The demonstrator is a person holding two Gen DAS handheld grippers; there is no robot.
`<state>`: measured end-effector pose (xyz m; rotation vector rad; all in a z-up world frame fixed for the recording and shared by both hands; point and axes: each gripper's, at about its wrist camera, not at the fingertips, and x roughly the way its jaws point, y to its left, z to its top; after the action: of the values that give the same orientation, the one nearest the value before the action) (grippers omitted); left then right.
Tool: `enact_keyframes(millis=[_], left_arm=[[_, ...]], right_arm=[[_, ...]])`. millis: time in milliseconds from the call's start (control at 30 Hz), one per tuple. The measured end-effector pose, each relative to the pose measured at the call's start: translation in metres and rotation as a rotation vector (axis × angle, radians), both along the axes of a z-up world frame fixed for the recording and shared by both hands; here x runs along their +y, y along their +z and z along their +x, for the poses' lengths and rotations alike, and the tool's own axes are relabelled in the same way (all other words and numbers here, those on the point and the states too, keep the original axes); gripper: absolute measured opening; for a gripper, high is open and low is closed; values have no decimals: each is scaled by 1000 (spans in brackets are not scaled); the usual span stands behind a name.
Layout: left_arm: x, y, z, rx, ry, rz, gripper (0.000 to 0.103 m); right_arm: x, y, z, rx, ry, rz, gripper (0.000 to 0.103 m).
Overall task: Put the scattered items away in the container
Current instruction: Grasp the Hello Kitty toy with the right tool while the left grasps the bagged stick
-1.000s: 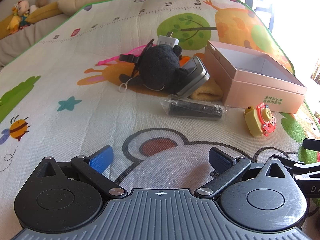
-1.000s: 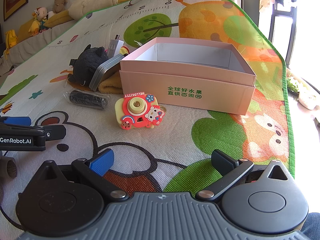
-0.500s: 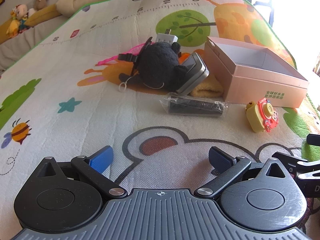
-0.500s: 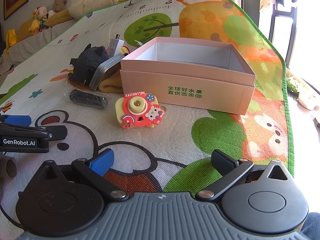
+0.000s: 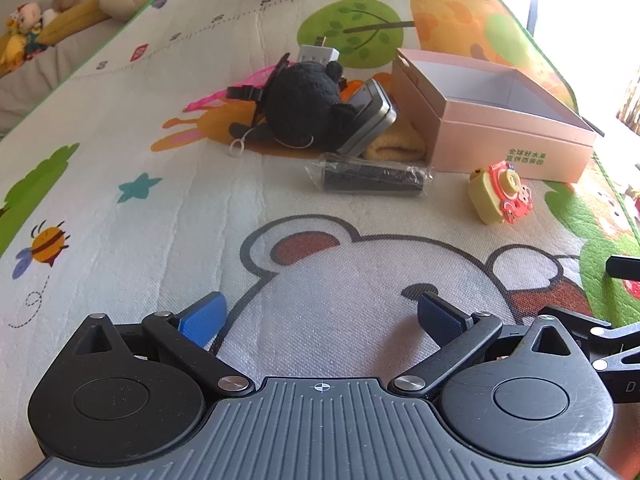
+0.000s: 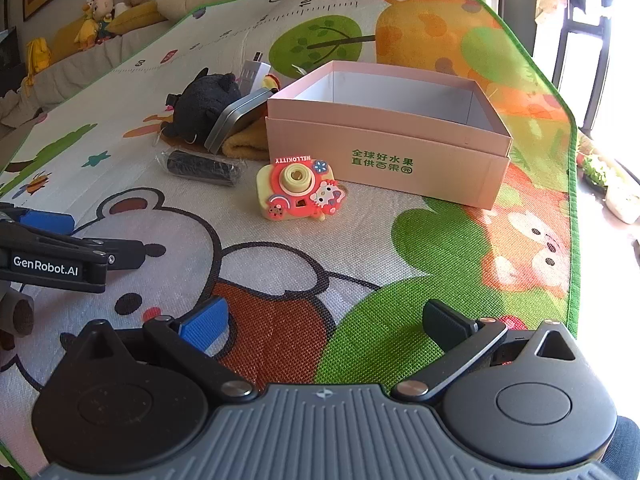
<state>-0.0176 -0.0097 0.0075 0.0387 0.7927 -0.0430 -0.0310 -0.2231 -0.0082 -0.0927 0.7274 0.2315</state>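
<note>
An open pink box (image 6: 384, 156) (image 5: 508, 140) stands on a cartoon play mat and looks empty. A yellow and red toy camera (image 6: 298, 186) (image 5: 500, 194) lies in front of it. Left of the box lie a black roll in clear wrap (image 5: 370, 178) (image 6: 202, 168), a black plush toy (image 5: 306, 104) (image 6: 202, 104), a grey tin (image 5: 368, 116) (image 6: 236, 118) leaning on a yellow cloth (image 5: 398, 146), and a white charger (image 5: 318, 54). My left gripper (image 5: 318, 314) is open and empty, short of the roll. My right gripper (image 6: 324, 322) is open and empty, short of the camera.
The left gripper's side (image 6: 52, 254) shows at the left of the right wrist view. A pink item (image 5: 224, 94) lies behind the plush. Stuffed toys (image 6: 100, 12) sit on a sofa at the back. The mat's green edge (image 6: 574, 184) runs along the right near a window.
The left gripper has moved forward toward the pile of items, which now looks a little nearer. The right gripper has hardly moved. Both stay open.
</note>
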Motion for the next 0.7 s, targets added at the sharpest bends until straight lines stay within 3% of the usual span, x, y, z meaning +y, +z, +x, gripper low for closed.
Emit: enact_keyframes(millis=[167, 367, 533, 633, 700], left_arm=[[4, 2, -6, 34, -25, 2, 103], [4, -2, -17, -27, -29, -3, 103], [10, 1, -13, -48, -25, -70, 103], [16, 9, -3, -65, -41, -132, 103], [17, 16, 4, -94, -51, -115, 103]], right_arm=[[-4, 2, -9, 24, 10, 3, 103], [-6, 3, -9, 42, -3, 14, 103], [-6, 1, -14, 17, 8, 16, 103], [-6, 4, -15, 26, 61, 17, 103], [-6, 10, -15, 14, 121, 37, 103]])
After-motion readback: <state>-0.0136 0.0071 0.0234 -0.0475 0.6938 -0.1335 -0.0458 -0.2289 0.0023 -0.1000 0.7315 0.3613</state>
